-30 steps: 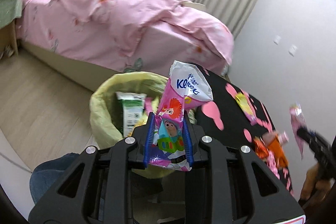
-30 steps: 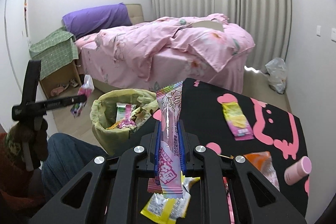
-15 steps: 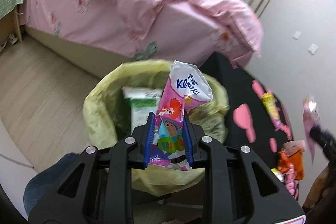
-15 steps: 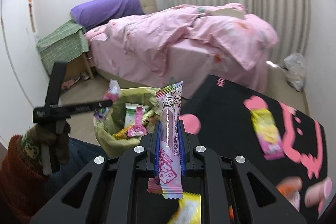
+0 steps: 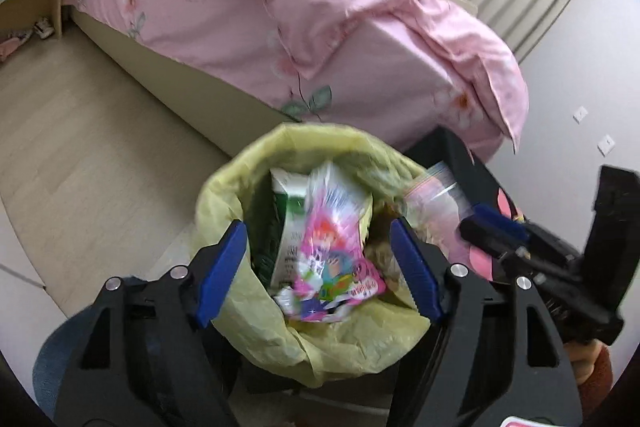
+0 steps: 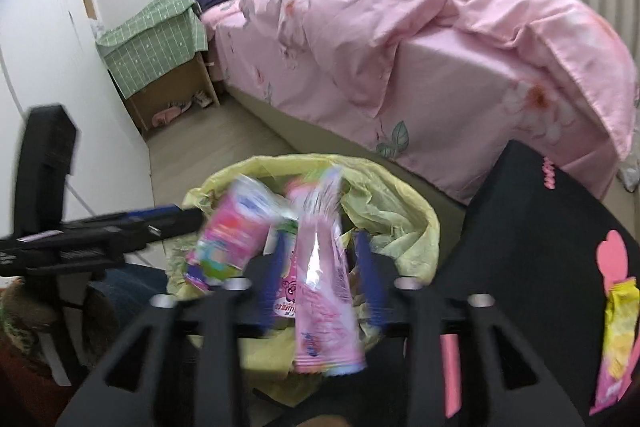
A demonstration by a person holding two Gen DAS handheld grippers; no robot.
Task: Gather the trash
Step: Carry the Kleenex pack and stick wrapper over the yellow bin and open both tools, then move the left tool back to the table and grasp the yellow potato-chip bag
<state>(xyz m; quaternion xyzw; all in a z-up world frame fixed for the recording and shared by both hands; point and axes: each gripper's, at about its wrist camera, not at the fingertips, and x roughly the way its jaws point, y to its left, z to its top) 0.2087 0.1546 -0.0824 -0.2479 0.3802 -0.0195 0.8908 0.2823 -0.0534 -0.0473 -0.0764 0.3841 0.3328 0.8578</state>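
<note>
Left gripper (image 5: 318,267) spread wide, directly above the mouth of the bin liner (image 5: 256,167), nothing between its fingers. Tissue pack (image 5: 332,259) loose just ahead of and below the blue pads (image 5: 218,267), blurred, apparently dropping onto the green-and-white carton (image 5: 290,211) already inside the bin. Well centred over the opening, so likely to land inside.

Right gripper (image 6: 318,267) also poised over the bin, slightly to the table side. Pink wrapper (image 6: 322,275) upright between its fingers; jaws look parted with a gap either side, though heavy blur makes it hard to say whether contact remains. Lower end of the wrapper hanging down toward the camera, near the liner's closest rim.

Possible trouble from here:
- Pink wrapper long and light; if freed while tilted, could tip over the near rim and fall outside, between bin and black table (image 6: 540,227).
- Liner rim crumpled and folded inward on the right gripper's far side; could catch a wrapper and leave it perched on the edge.
- Both grippers crowded over one opening, the left one just off to the right gripper's left; a hasty withdrawal might clip one against the other or snag the liner and drag it off the bin.
- Yellow packet (image 6: 618,339) on the table to the right gripper's right, waiting to be collected.
</note>
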